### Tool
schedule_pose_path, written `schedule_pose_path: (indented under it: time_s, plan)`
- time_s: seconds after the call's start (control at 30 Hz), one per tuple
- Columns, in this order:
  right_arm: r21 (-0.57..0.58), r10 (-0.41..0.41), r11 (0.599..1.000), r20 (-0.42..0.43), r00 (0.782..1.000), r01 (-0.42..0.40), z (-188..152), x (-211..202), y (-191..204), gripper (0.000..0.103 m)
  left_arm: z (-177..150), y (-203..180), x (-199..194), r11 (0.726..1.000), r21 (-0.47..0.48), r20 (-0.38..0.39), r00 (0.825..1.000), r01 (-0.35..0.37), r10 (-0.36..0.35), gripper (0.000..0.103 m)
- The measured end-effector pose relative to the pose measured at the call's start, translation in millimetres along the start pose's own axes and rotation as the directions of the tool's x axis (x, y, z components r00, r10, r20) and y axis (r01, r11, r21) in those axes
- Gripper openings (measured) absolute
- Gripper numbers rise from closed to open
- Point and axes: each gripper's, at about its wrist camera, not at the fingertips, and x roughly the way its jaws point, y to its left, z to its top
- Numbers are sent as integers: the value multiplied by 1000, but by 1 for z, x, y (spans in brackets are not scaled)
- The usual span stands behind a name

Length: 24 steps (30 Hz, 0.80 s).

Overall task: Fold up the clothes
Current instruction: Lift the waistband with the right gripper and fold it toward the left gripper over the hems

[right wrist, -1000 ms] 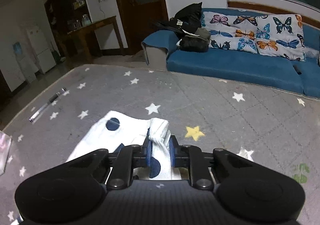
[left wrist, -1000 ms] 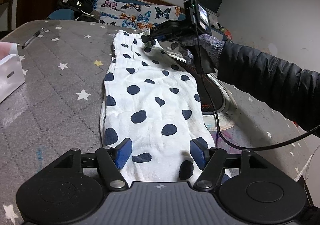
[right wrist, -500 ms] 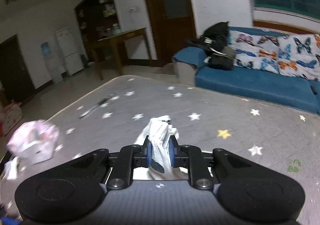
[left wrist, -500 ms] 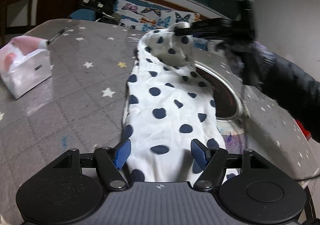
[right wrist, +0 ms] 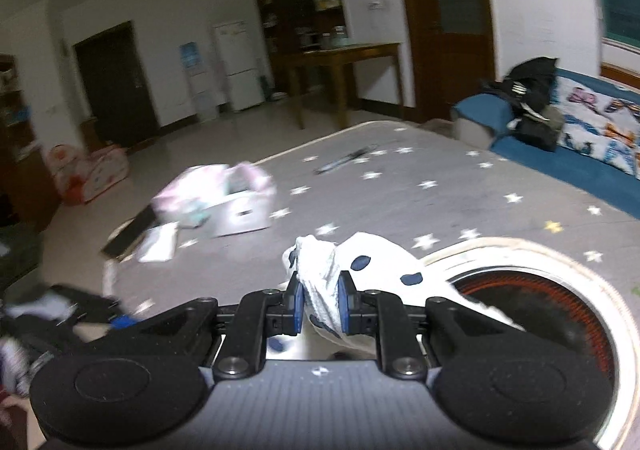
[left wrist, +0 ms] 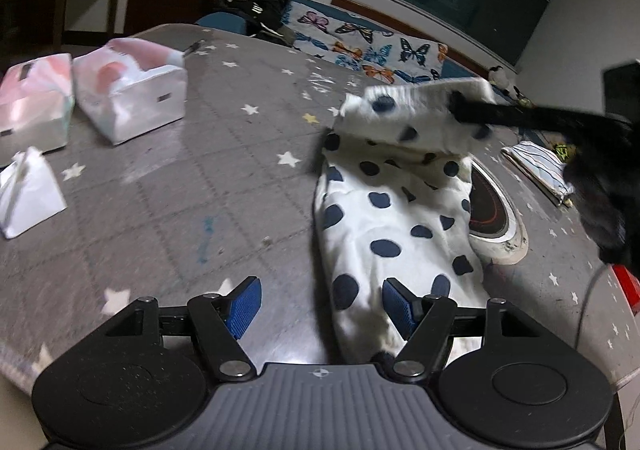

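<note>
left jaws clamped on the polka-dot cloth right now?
No. The left gripper has its jaws spread apart, and the white cloth with dark blue dots lies loose between them, unpinched.

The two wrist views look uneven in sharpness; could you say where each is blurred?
Left wrist view: the right gripper and the lifted end of the polka-dot garment smear; its own fingers stay crisp. Right wrist view: room and table blur.

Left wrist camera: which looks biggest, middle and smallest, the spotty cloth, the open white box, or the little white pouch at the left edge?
1. Spotty cloth, clearly largest.
2. Open white box.
3. Little white pouch, smallest, though it lies nearer the camera than the box.
</note>
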Motion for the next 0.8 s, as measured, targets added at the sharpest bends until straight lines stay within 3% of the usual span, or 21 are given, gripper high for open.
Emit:
schedule_pose_path:
  time_s: [0.33, 0.67, 0.8]
  plan:
    - [-240, 130, 961, -29, 991, -133, -46, -32, 78, 16, -9, 12, -16, 998, -45, 23, 999, -37, 38, 71]
    - [-513, 100, 849, -83, 991, -129, -98, -45, 114, 17, 3, 15, -30, 997, -56, 85, 995, -53, 58, 71]
    - [-559, 79, 818, -129, 989, -138, -111, -44, 120, 26, 11, 9, -31, 998, -41, 107, 993, -38, 42, 71]
